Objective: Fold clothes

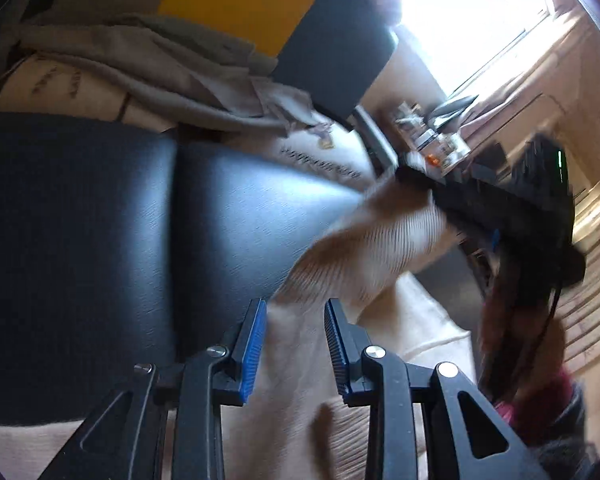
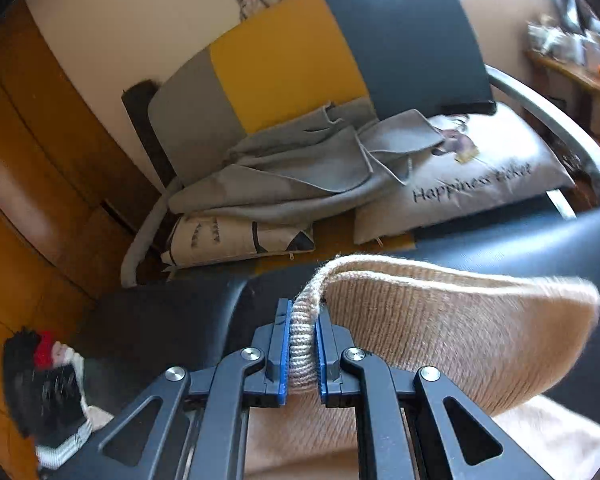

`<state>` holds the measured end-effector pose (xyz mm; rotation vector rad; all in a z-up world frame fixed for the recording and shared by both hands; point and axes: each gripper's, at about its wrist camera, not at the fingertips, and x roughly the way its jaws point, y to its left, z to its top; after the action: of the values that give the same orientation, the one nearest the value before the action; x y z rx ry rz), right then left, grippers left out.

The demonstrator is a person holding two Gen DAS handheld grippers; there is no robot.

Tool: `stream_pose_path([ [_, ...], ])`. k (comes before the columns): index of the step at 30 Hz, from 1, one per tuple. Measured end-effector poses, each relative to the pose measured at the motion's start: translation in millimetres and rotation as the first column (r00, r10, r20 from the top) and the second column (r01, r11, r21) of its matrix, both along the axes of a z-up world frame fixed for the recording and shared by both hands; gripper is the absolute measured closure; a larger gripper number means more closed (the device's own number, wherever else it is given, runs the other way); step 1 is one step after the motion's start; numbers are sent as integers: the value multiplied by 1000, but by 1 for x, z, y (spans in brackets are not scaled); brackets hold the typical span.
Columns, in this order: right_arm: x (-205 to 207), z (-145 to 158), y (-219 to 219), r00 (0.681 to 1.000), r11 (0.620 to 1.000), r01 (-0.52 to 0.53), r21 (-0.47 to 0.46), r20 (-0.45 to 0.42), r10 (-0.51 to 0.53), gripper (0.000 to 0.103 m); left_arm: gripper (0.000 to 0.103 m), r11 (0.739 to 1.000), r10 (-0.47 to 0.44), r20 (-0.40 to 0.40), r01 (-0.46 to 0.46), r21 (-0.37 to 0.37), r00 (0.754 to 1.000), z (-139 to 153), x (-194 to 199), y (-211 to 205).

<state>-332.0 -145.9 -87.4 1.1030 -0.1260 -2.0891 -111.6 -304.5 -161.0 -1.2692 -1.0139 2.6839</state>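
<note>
A beige ribbed knit sweater (image 2: pixel 460 332) lies over a black leather surface (image 1: pixel 100 220). My right gripper (image 2: pixel 302 320) is shut on the sweater's ribbed edge and lifts a fold of it above the leather. In the left wrist view the same sweater (image 1: pixel 364 248) rises up to the right gripper (image 1: pixel 420 184), which holds it at the far right. My left gripper (image 1: pixel 296 312) is open, its blue pads either side of the sweater cloth below, not clamping it.
Behind the leather surface stands a chair with a grey, yellow and dark blue back (image 2: pixel 300 60), a crumpled grey garment (image 2: pixel 300 168) and a "Happiness" cushion (image 2: pixel 480 176). A dark garment with red (image 2: pixel 48 380) lies at the left. A cluttered desk (image 1: pixel 432 136) is by the window.
</note>
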Motion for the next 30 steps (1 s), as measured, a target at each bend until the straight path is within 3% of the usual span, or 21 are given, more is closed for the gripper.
stream_pose_path([
  [8, -16, -21, -60, 999, 995, -47, 84, -4, 48, 92, 74, 995, 77, 48, -74, -60, 996, -22, 28, -19],
  [13, -2, -16, -32, 999, 998, -36, 46, -2, 36, 86, 74, 980, 75, 26, -69, -185, 997, -18, 38, -17],
  [16, 13, -13, 3, 1000, 1000, 0, 25, -15, 0, 73, 74, 979, 73, 5, -71, -190, 997, -19, 47, -20],
  [22, 32, -38, 44, 999, 993, 33, 117, 9, -34, 73, 74, 960, 133, -24, -134, -245, 991, -9, 83, -19],
  [25, 33, -54, 43, 999, 984, 36, 176, 21, -40, 73, 74, 952, 137, -39, -142, -272, 990, -6, 105, -15],
  [30, 36, -77, 29, 998, 971, 30, 236, 40, -40, 72, 74, 947, 110, 5, -104, -303, 994, -19, 121, -17],
])
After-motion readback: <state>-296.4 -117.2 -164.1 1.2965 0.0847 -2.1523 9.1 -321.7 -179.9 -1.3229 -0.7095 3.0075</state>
